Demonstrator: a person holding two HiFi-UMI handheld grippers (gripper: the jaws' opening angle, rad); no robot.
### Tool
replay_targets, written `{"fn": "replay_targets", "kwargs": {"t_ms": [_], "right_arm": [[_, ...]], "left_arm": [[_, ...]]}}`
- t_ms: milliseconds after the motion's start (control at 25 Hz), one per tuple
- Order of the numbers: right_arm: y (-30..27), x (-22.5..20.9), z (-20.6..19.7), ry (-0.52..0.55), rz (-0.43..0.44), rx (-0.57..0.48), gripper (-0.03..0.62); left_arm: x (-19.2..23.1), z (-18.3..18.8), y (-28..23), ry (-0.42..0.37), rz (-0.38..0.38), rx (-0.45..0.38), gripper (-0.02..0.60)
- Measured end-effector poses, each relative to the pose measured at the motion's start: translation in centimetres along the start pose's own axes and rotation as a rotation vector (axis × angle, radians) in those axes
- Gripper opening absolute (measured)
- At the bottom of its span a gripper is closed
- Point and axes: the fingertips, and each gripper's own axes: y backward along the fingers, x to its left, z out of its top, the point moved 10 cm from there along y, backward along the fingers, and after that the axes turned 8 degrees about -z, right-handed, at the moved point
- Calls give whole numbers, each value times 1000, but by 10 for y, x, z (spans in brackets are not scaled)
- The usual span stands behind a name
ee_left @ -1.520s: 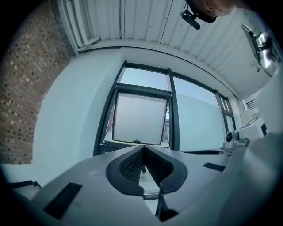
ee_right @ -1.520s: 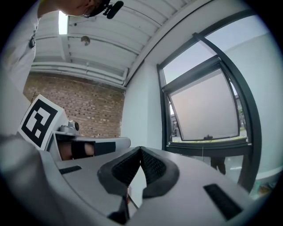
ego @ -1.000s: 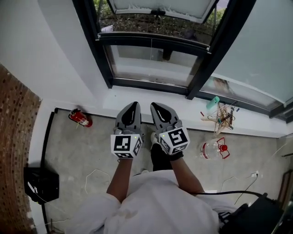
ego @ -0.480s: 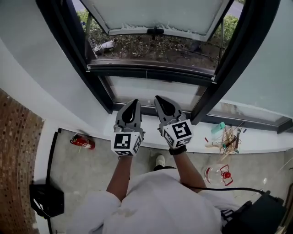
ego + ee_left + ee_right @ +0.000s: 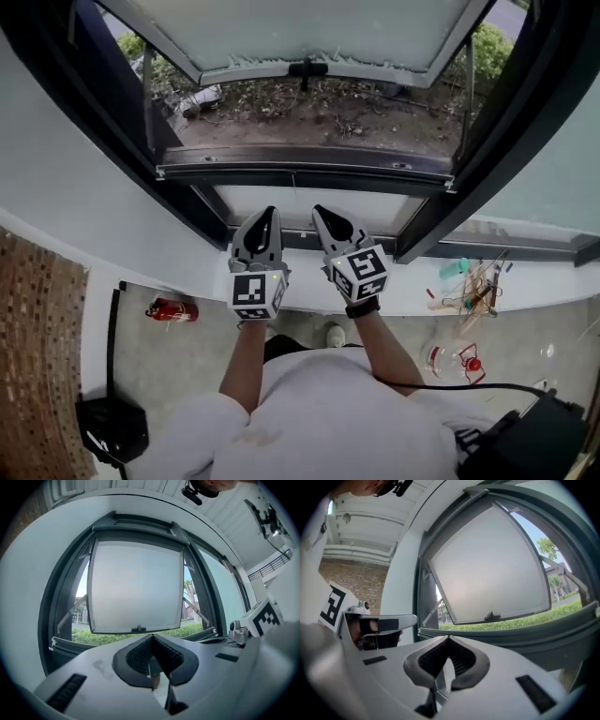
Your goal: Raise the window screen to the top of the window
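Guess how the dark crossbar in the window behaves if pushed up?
The crossbar looks stiff and straight, so probably won't flex. It spans frame to frame; an off-centre push might cock it. Its smooth finish may let the shut left gripper and right gripper slip.

Two hand-held grippers [image 5: 266, 213] [image 5: 320, 212], one open window [image 5: 300, 159], one red fire extinguisher [image 5: 172, 310].

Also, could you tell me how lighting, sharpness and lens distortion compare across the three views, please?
Head view: even daylight, sharp throughout, the window frame only mildly bowed. Left gripper view: heavy fisheye with black corners, the frosted pane bright, the left claw close and soft. Right gripper view: same fisheye, the right claw slightly blurred.
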Motion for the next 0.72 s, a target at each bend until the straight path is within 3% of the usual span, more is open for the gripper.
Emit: {"fn": "replay_targets", "kwargs": {"t_ms": [240, 400, 640, 720], "right_arm": [[-58, -9, -32, -27, -130, 75, 2], [-89, -3, -38, -13, -176, 103, 2], [-112, 6, -57, -13, -305, 139, 7], [-117, 5, -61, -14, -327, 154, 40]], "left_arm": [[40, -15, -36, -52, -129, 61, 0], [59, -9, -52, -71, -221, 54, 1], [87, -19, -63, -49, -286, 47, 0], [91, -23, -65, -42, -302, 55, 0]]}}
